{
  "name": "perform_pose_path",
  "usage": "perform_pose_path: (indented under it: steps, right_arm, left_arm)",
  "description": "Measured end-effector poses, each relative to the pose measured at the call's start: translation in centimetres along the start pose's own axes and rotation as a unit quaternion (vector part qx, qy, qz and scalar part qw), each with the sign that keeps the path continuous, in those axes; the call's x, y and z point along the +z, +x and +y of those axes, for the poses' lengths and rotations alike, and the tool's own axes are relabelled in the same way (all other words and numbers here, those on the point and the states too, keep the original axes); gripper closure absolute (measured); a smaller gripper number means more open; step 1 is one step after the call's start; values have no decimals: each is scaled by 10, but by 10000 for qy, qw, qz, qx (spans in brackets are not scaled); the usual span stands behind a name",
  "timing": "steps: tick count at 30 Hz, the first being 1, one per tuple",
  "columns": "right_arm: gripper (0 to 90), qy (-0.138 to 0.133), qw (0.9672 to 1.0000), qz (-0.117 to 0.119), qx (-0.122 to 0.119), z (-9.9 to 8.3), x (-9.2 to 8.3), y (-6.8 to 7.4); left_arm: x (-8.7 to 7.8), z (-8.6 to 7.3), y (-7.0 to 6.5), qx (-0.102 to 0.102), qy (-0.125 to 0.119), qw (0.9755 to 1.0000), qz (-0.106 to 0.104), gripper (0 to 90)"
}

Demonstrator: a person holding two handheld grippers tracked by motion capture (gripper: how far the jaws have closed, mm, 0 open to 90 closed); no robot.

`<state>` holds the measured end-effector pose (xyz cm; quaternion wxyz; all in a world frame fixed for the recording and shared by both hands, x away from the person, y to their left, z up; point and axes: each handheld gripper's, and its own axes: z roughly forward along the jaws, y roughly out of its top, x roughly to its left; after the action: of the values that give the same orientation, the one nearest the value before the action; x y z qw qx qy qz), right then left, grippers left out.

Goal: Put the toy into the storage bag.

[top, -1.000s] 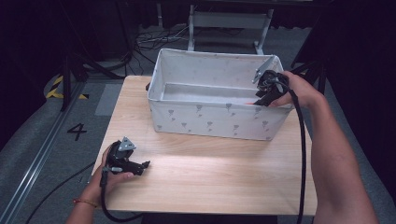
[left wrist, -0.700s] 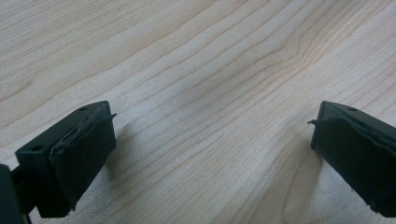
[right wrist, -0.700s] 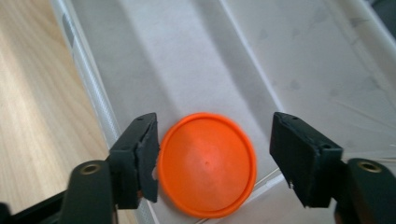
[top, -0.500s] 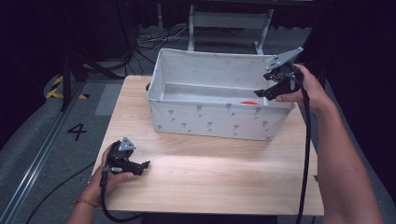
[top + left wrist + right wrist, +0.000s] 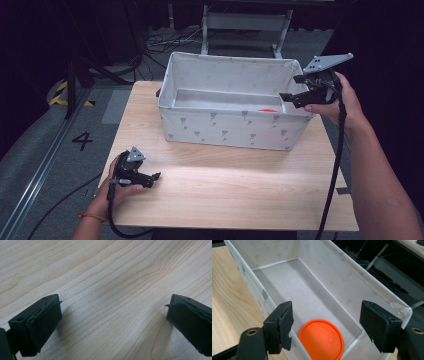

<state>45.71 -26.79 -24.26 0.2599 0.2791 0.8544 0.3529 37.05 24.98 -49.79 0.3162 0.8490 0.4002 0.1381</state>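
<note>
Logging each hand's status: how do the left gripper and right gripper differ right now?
The left gripper rests low on the light wooden table; the right gripper is raised at the end of the white fabric bin. The left looks onto bare wood, the right onto an orange round disc. Both are open and hold nothing.

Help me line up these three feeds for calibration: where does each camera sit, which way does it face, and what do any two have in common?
High view: above the person's side, looking forward and down on the wooden table; both forearms, left gripper and right gripper show.
Left gripper view: on the left gripper, looking down at bare tabletop between open jaws.
Right gripper view: on the right gripper, looking into the white fabric bin between open jaws.
Shared: the bin and orange disc show in the high and right gripper views.
</note>
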Motion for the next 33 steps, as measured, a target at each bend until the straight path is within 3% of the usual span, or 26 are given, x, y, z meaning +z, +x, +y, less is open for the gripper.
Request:
perform_pose_path:
  steps: [6, 15, 22, 33]
  right_arm:
    - [274, -19, 10000, -59, -4, -10, -13, 13]
    - [266, -16, 9996, -256, 85, -35, -26, 22]
    - [263, -252, 9993, -237, 159, -58, -46, 31]
    - [270, -156, 9990, -414, 63, -94, -49, 50]
  left_arm:
    - [0, 0, 0, -6, 4, 10000, -6, 2]
    - [0, 0, 0, -12, 7, 10000, -8, 2]
    - [0, 0, 0, -7, 1, 10000, 6, 2]
    - [0, 0, 0, -18, -6, 10000, 7, 2]
